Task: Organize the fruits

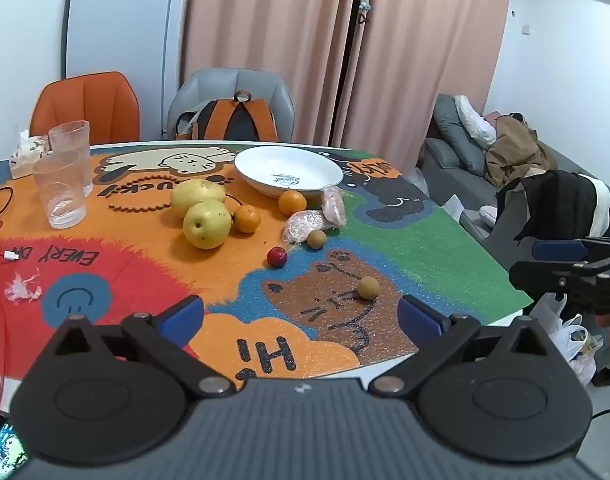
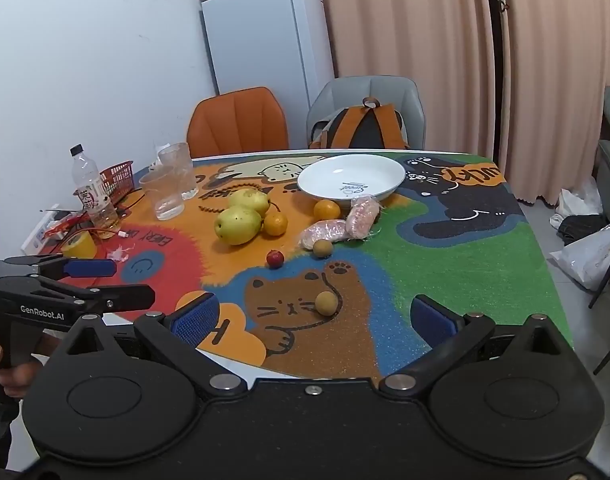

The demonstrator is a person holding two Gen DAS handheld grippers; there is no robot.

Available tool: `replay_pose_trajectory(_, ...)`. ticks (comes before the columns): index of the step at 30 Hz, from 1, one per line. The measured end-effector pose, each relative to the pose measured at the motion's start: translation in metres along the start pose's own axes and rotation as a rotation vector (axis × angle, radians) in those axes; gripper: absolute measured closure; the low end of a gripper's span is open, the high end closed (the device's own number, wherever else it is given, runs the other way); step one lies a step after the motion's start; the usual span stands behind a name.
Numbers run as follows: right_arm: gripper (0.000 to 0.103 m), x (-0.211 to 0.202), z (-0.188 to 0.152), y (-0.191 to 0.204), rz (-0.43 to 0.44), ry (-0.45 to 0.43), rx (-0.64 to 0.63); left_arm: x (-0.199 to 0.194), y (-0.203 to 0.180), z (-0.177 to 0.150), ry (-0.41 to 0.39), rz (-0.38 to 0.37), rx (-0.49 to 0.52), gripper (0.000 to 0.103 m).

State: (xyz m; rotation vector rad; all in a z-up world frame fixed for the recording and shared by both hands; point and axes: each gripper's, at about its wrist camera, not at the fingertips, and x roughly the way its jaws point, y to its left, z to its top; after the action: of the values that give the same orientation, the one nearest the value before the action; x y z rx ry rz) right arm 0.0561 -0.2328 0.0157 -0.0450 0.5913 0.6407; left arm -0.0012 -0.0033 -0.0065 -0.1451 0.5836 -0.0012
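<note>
Left gripper (image 1: pixel 301 316): spread wide, nothing between.
Right gripper (image 2: pixel 315 316): spread wide, nothing between.
Plate (image 1: pixel 265 158): twelve o'clock of pears (image 1: pixel 205 216).

On the surface (image 2: pixel 465 264), the plate (image 2: pixel 351 178) sits behind the pears (image 2: pixel 241 216) (touching each other); two glasses (image 2: pixel 169 190) stand left.
</note>
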Motion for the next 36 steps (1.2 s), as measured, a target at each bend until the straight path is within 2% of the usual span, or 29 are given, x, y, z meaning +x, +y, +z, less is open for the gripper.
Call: replay_pose_trajectory(36, 0.0, 0.0052, 0.0045, 0.0011, -0.012, 0.015, -0.018, 0.0012, -0.0014, 0.0037, -0.001, -0.014, -0.003, 0.0)
